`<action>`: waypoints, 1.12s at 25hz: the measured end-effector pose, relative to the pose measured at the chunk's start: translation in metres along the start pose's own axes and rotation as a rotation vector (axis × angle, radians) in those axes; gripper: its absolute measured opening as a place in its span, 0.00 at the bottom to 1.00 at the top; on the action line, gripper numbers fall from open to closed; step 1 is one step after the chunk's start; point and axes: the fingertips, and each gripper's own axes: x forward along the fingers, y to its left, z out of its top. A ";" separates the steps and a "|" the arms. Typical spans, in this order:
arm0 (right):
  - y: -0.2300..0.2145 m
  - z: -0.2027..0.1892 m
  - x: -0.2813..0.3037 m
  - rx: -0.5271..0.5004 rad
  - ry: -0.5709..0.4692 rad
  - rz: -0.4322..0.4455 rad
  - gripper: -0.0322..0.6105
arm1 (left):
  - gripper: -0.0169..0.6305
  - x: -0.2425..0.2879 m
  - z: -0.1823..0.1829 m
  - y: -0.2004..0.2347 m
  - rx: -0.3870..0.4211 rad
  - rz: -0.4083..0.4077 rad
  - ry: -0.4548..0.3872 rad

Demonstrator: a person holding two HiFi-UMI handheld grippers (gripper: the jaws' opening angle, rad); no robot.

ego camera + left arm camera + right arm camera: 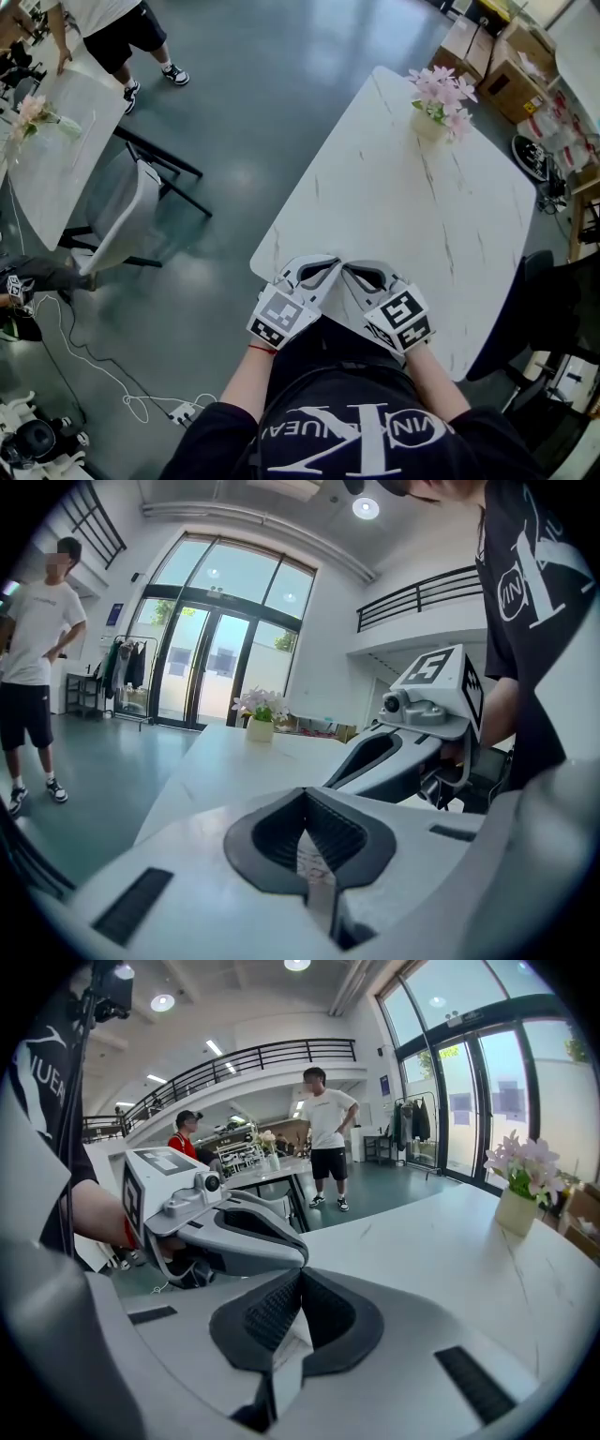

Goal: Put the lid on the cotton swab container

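Note:
No cotton swab container or lid shows in any view. My left gripper (330,263) and right gripper (347,268) hover side by side over the near edge of the white marble table (394,206), their tips almost touching each other. In the left gripper view my left gripper (302,795) has its jaws pressed together with nothing between them, and the right gripper (380,752) lies just beyond. The right gripper view shows my right gripper (300,1274) shut and empty too, the left gripper (239,1227) beside it.
A vase of pink flowers (438,105) stands at the table's far end. A dark chair (548,314) sits at the right. Another table (56,141) and a grey chair (122,220) stand left, with a person (117,33) beyond. Cardboard boxes (511,61) fill the far right.

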 end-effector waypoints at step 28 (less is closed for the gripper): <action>0.011 -0.004 0.003 0.014 0.008 0.018 0.05 | 0.04 -0.001 -0.003 0.001 0.009 -0.005 -0.006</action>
